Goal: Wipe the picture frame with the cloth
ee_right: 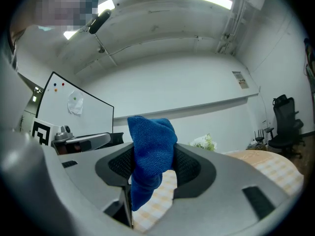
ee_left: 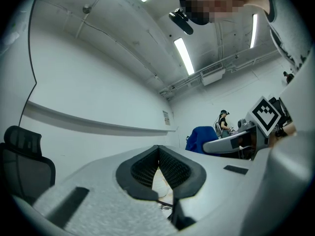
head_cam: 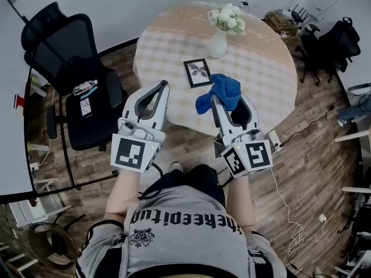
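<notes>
We see the right gripper (head_cam: 215,102) pinching the blue cloth (head_cam: 223,90): its own view shows the fabric clamped between the two dark pads, one bunch standing above the jaws and a tail hanging below them. From the head view the cloth hangs over the near part of the round table (head_cam: 261,68), which wears a pale checked cover. The picture frame (head_cam: 197,72) lies flat on that cover, a dark-edged frame with a leaf print facing up, just to the left of the cloth; we cannot tell whether the cloth touches it, though the right gripper view suggests the cloth is held up off the surface. The left gripper (head_cam: 164,86) is at the table's near left edge, beside the frame and clear of it; in its own view the pads meet at their tips with nothing between them. Behind the frame, toward the middle of the table, stands a white vase (head_cam: 218,44) with white flowers (head_cam: 228,17). A black office chair (head_cam: 69,68) sits on the wood floor to the left, well apart from the table.
</notes>
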`<state>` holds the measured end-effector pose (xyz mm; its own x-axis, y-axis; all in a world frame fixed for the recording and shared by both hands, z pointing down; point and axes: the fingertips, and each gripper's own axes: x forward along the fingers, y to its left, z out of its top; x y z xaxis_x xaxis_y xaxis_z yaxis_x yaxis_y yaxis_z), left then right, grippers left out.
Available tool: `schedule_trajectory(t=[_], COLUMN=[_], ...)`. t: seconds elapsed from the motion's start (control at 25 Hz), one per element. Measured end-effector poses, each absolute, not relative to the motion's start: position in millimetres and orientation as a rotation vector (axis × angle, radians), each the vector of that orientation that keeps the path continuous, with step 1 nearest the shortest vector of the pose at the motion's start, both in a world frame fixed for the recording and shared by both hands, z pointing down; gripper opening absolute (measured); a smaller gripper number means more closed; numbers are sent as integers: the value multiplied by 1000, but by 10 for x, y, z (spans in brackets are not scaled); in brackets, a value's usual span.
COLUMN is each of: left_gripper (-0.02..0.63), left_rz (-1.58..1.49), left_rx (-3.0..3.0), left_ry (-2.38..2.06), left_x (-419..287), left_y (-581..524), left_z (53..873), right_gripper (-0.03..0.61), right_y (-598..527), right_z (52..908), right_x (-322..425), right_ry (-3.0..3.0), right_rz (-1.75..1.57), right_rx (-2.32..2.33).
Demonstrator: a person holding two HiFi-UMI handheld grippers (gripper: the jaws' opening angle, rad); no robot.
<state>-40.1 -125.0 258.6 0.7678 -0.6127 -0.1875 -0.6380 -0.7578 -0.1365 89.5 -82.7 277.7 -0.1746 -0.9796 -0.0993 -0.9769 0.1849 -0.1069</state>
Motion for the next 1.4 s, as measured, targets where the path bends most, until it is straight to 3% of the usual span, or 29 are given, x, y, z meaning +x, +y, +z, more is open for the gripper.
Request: schedule_trajectory(t=[1.4], left_gripper=[17], left_rz=[129], left_rx=[-2782], left_ry=[1248], left_x=[165], left_y=[-2722], left_z=[2968], right_gripper=[212], right_y=[-2918], right_z=[3745], right_x=[1486], right_ry=[2605], right_rz=[-382], right_rx=[-1836])
